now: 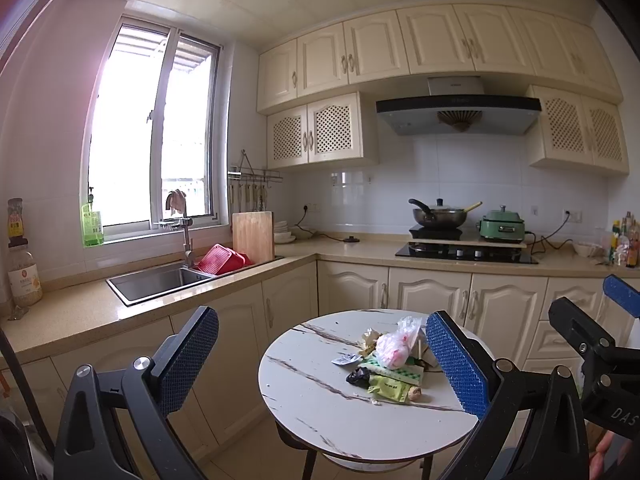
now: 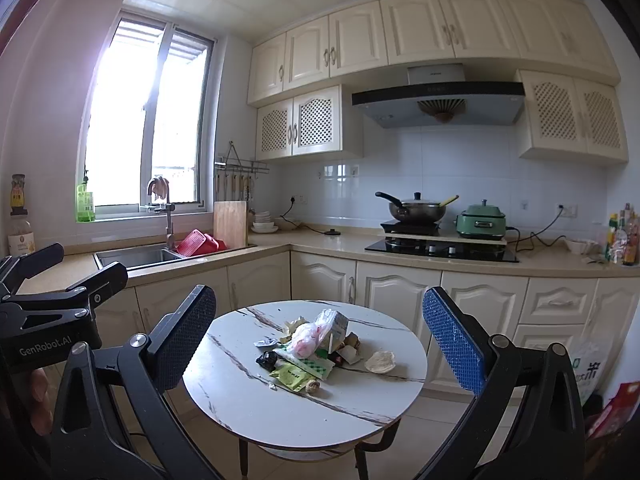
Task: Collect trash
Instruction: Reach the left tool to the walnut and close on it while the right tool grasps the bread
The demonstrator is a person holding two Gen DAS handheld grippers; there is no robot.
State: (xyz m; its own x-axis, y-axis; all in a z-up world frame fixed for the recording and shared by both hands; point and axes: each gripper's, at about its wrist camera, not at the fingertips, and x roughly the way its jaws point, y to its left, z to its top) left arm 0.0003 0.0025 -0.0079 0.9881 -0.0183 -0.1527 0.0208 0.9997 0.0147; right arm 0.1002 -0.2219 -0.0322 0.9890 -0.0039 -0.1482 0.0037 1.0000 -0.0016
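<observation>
Left gripper (image 1: 322,360): black linkage, silver screws, blue textured pads. Right gripper (image 2: 320,350) matches. "GenRobot.AI" marks one black body.

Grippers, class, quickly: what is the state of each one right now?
Left gripper: open, holding nothing, short of the trash pile on the round table.
Right gripper: open, holding nothing, also short of the pile.

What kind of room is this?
A home kitchen. There's a steel sink under the window, a black wok on the black gas stove, and a grey range hood among cream wooden cabinets.
</observation>
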